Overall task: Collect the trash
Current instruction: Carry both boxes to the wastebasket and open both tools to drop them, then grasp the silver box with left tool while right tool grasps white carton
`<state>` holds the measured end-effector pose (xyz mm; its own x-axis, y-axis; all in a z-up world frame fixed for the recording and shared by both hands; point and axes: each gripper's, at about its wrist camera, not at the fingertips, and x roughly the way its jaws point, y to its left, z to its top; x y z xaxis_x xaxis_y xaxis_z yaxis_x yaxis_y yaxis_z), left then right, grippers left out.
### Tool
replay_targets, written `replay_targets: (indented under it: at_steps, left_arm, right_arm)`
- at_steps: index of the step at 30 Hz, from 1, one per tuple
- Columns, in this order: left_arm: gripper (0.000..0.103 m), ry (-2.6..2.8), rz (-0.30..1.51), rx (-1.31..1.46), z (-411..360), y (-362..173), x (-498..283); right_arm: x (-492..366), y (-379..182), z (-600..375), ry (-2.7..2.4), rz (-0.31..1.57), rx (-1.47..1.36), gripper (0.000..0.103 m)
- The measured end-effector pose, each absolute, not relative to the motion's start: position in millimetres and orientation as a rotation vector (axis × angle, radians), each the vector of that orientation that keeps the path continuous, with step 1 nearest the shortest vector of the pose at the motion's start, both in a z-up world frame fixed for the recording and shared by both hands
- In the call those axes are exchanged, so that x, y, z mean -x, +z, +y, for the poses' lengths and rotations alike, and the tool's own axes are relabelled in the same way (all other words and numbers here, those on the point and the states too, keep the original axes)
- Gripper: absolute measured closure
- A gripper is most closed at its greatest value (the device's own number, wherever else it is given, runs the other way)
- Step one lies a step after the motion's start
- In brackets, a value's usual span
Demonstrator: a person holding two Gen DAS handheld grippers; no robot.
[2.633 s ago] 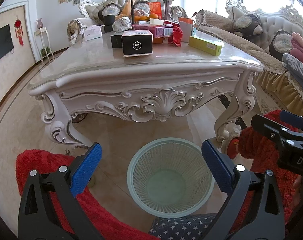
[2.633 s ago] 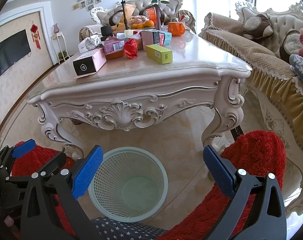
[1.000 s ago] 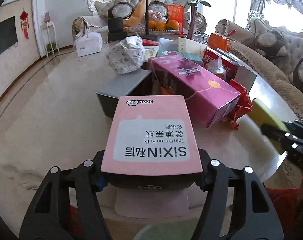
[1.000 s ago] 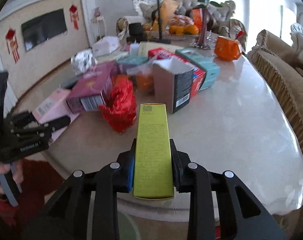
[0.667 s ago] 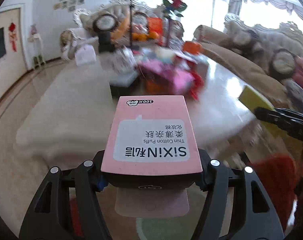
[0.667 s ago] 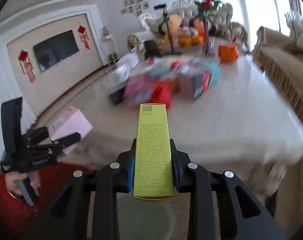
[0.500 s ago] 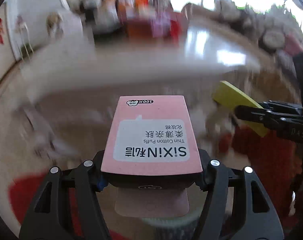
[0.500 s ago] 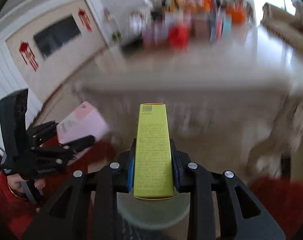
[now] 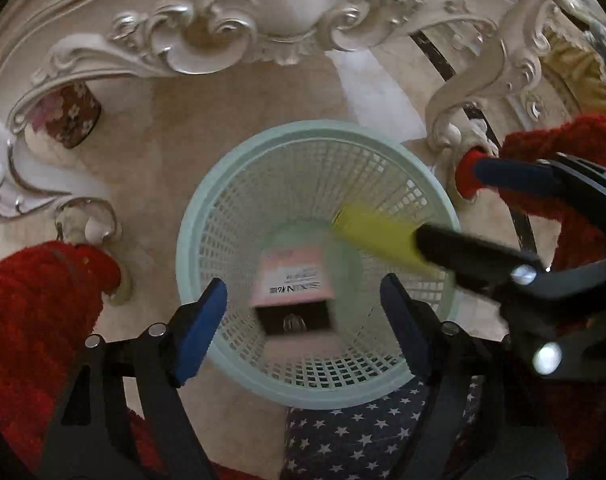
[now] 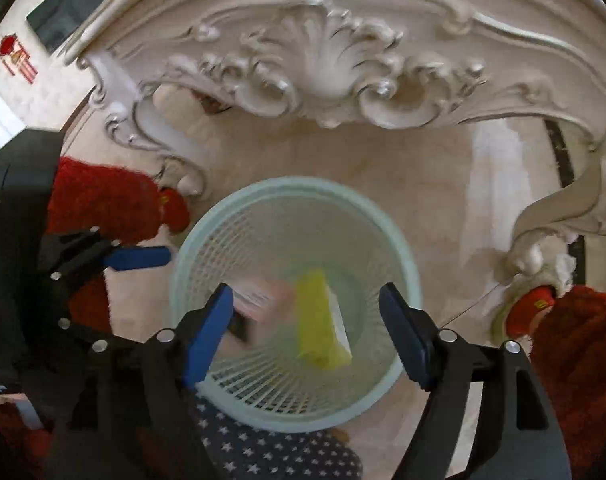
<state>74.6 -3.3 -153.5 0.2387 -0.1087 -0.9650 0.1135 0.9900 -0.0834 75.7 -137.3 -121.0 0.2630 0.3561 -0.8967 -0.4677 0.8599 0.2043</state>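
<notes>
A pale green mesh basket point(image 9: 315, 126) point(image 10: 299, 184) stands on the floor below both grippers. My left gripper point(image 9: 303, 332) hangs over it with its jaws opening and nothing between the pads. The pink cotton-puff box point(image 9: 291, 292) point(image 10: 263, 300) is loose inside the basket, blurred. My right gripper point(image 10: 305, 332) point(image 9: 451, 204) is over the basket too, jaws opening. The yellow-green box point(image 10: 321, 320) point(image 9: 377, 236) is free of its pads, inside the basket. The left gripper's blue pad point(image 10: 139, 258) shows at the basket's left rim.
The carved white table apron point(image 9: 287, 12) and its curled legs point(image 9: 483, 92) point(image 10: 563, 208) stand just beyond the basket. The person's red fluffy clothing point(image 9: 35, 312) point(image 10: 575, 360) flanks it. Star-patterned fabric point(image 9: 363, 440) lies at the near rim. A floral cylinder point(image 9: 67, 116) sits under the table.
Both grippers swung off the tabletop and down over the basket. Their jaws have spread, and the pink box and the yellow-green box have dropped out of them.
</notes>
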Motion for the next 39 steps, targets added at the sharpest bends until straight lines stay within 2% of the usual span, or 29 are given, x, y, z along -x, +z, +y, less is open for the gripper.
replay_targets:
  at_steps: [13,16,20,24,27,35,39]
  left_arm:
    - [0.026,-0.125,1.239,0.128,20.3,-133.4,-66.6]
    - [0.026,-0.098,1.11,0.116,28.1,-98.1,-58.5]
    - [0.026,-0.047,0.881,0.048,50.0,-23.2,-64.4]
    - [0.026,0.015,0.73,-0.051,66.7,36.2,-105.8]
    - [0.026,0.032,0.7,-0.059,78.4,56.9,-154.2]
    - [0.026,0.001,0.755,-0.06,88.6,51.9,-271.4]
    - [0.026,-0.035,0.791,-0.033,102.6,44.7,-302.0]
  right_arm:
    - [-73.0,-106.7,-157.6,0.49,1.138,0.019,0.031]
    - [-67.2,-77.3,-169.7,0.499,1.033,-0.024,0.031]
    - [-77.8,-20.2,-193.1,0.464,0.86,-0.074,0.031]
    - [-114.6,33.1,-204.8,0.414,0.717,-0.14,0.031]
    - [-155.6,59.2,-195.1,0.354,0.643,-0.125,0.031]
    - [-270.5,66.1,-162.9,0.279,0.662,-0.073,0.031]
    - [-290.4,58.6,-159.5,0.271,0.689,-0.072,0.031]
